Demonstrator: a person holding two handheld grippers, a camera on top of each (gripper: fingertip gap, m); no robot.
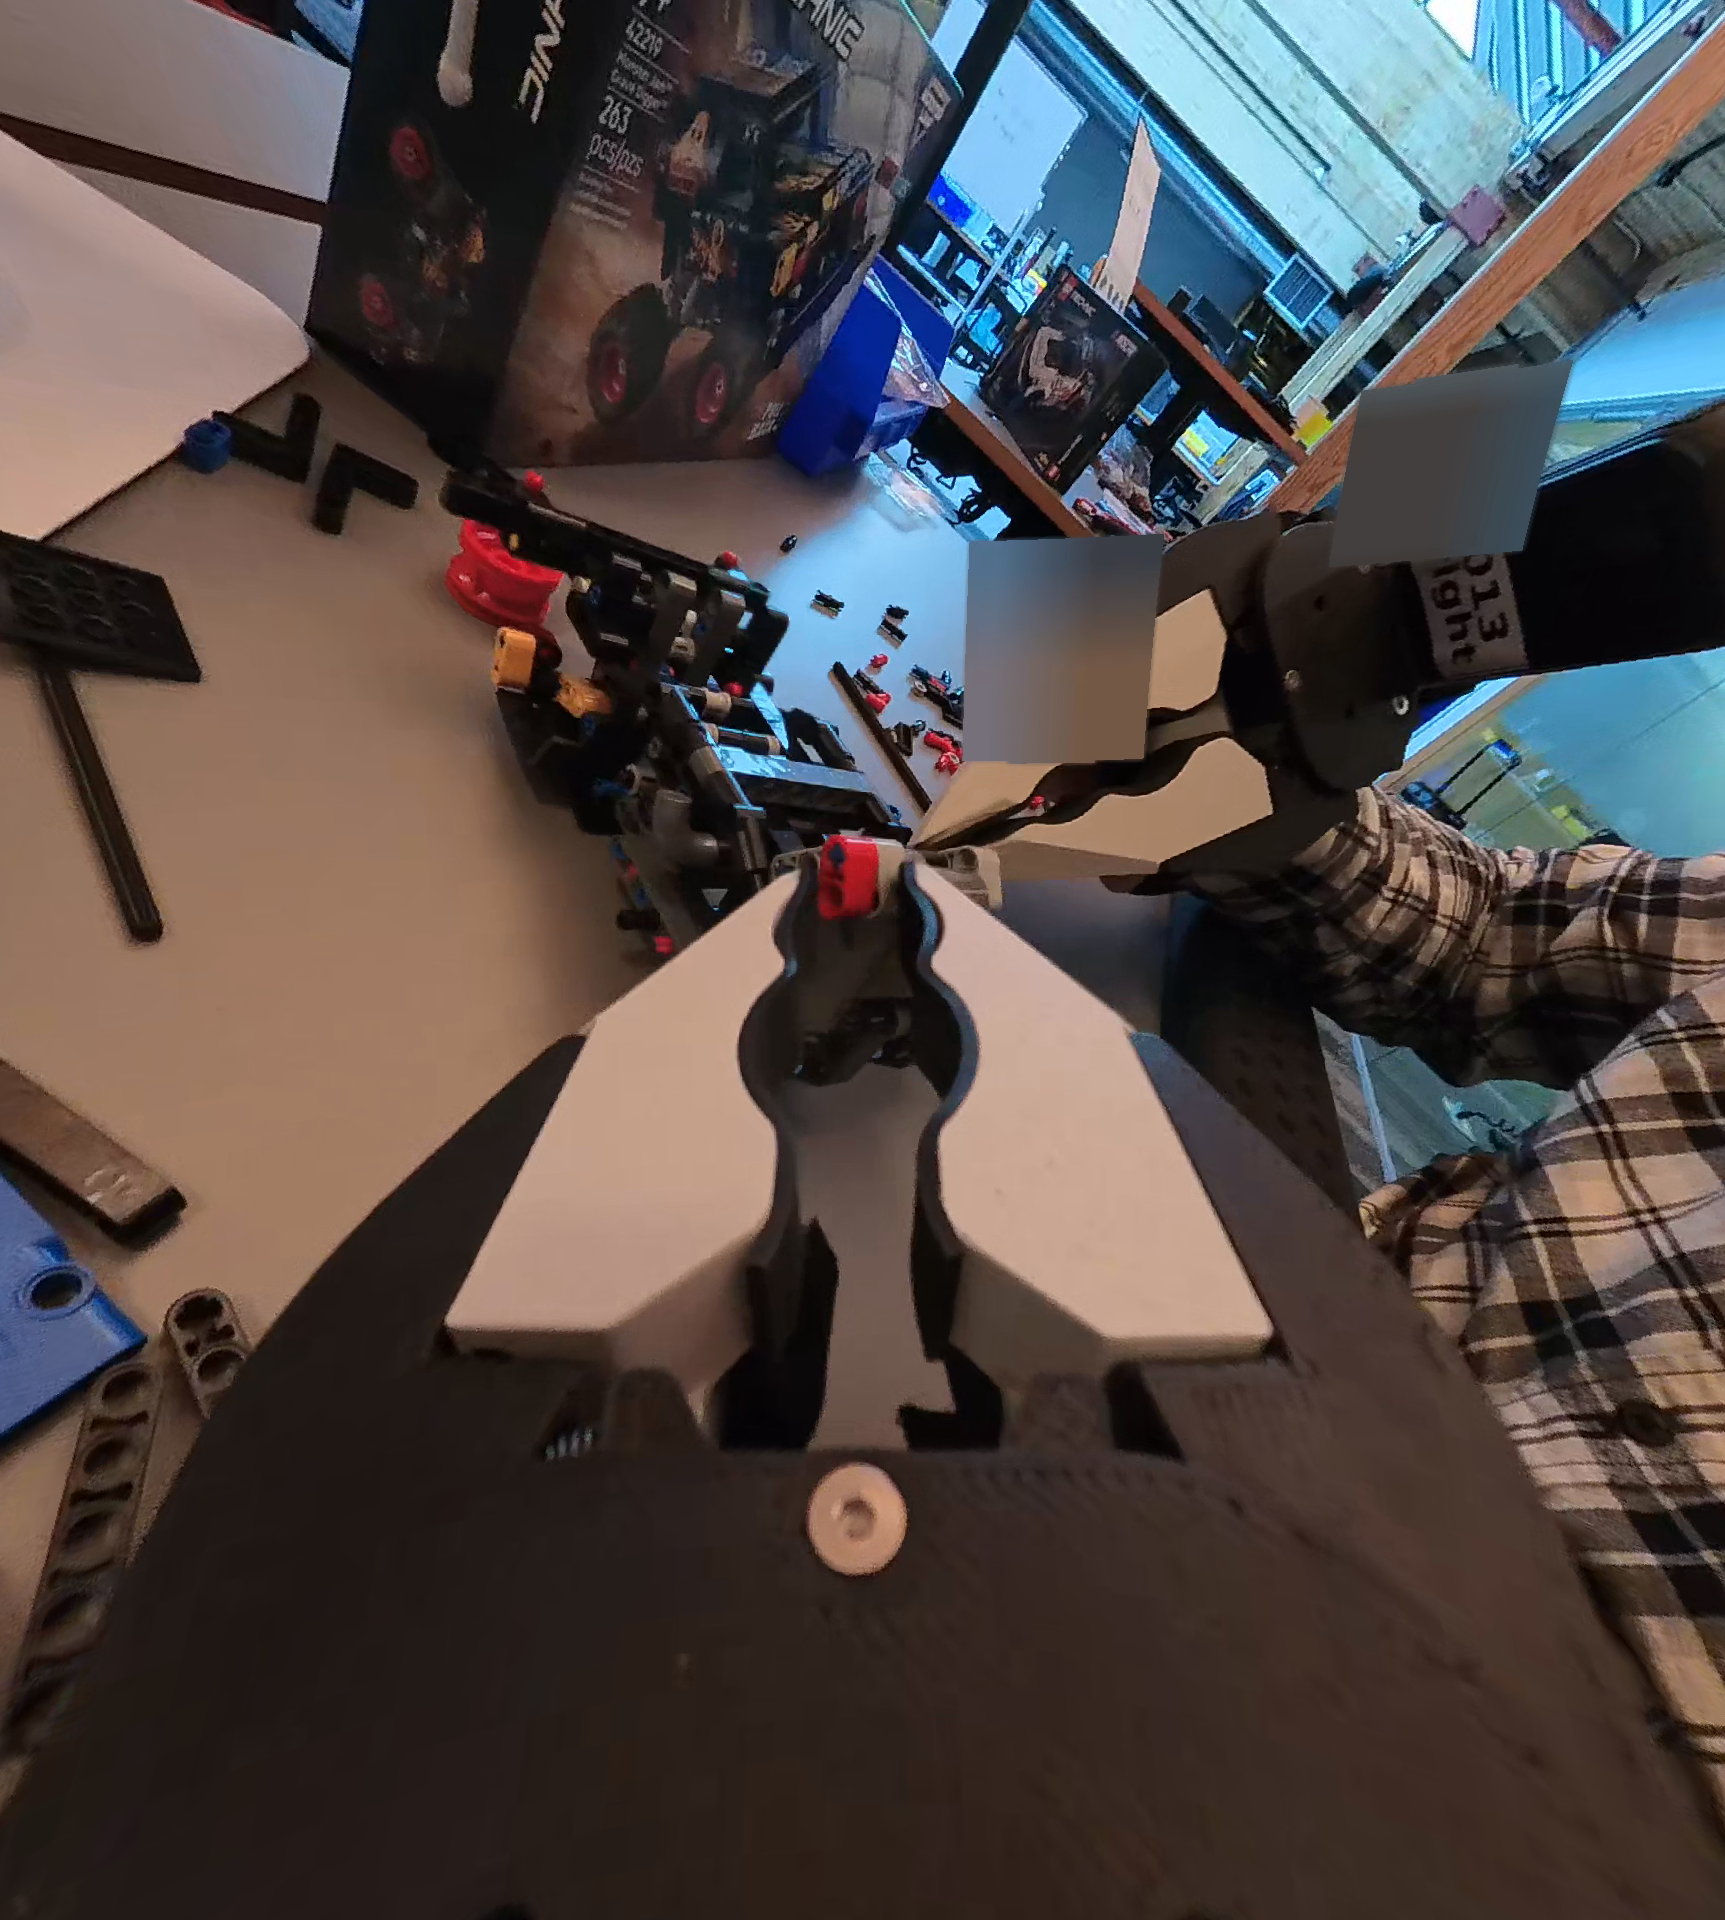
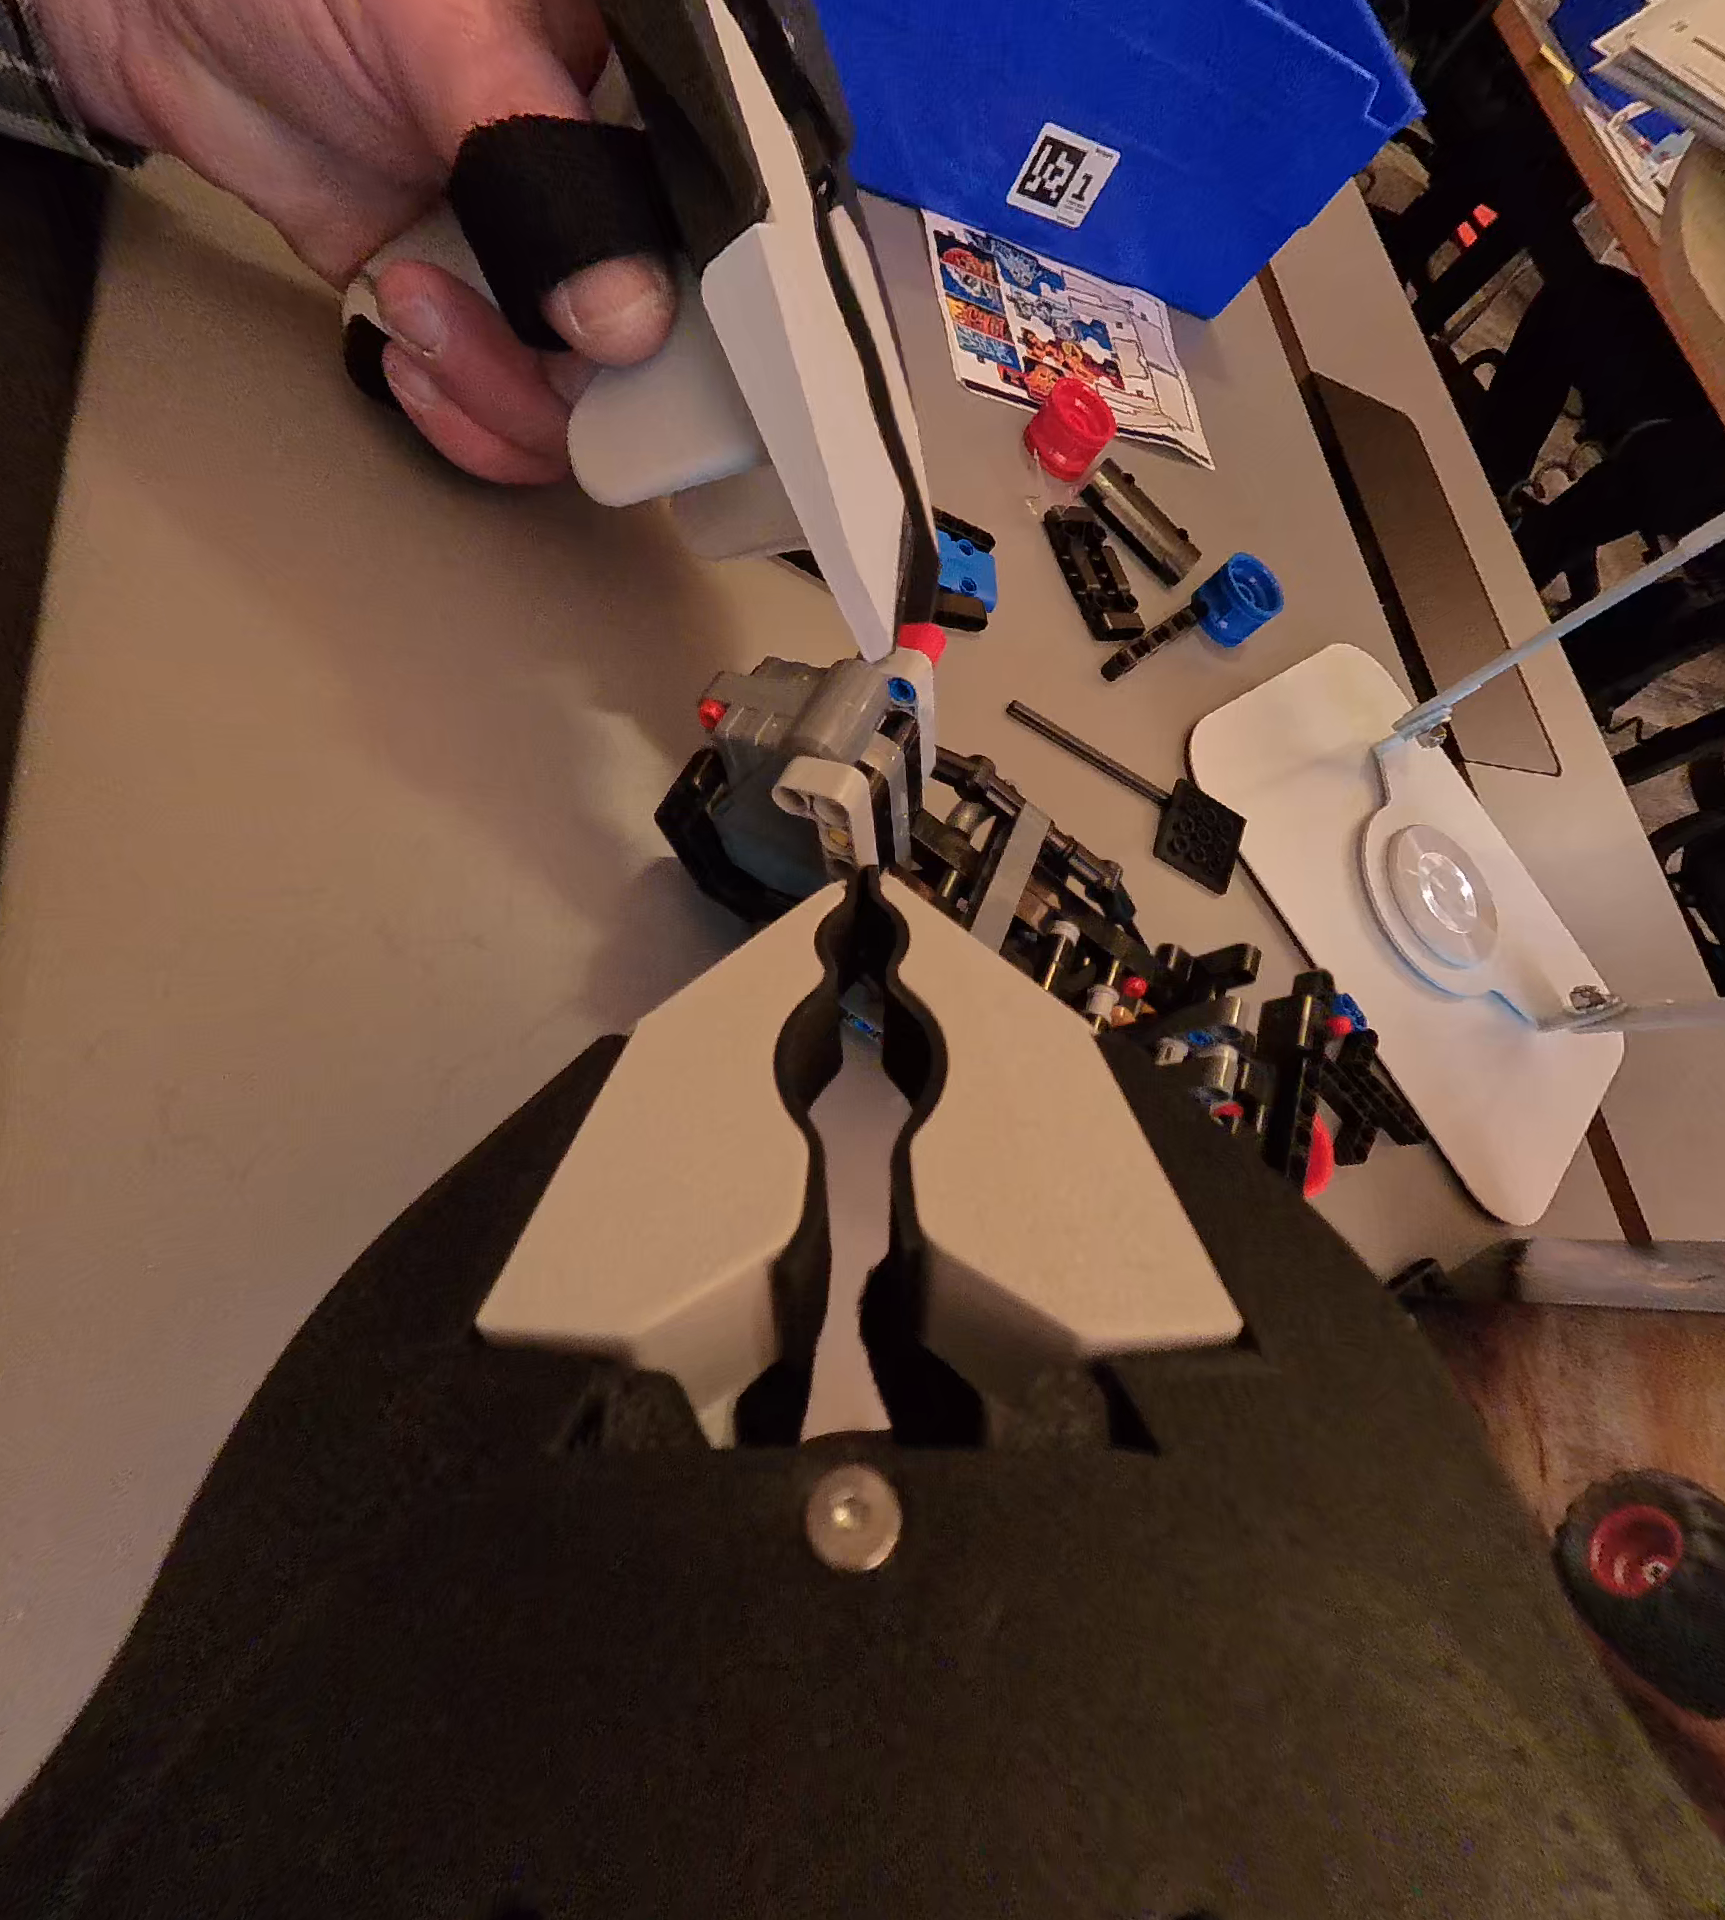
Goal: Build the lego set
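Alignment is what counts here. The left gripper (image 1: 863,883) is closed on a red connector (image 1: 845,876) at the grey end of the chassis (image 1: 692,748), which lies mid-worktop (image 1: 318,883). The right gripper (image 2: 863,894), at three o'clock, is pinched nearly shut; whether it holds anything cannot be told. The connector should be pressed straight while the chassis is braced.

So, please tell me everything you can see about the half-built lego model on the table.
The half-built lego model is a long, open frame of black and grey plastic beams with small red, blue and yellow pins. It lies on the beige table, with a red wheel hub at its far end. The left gripper is closed on a red piece at its near, grey end, and the right gripper reaches that same end.
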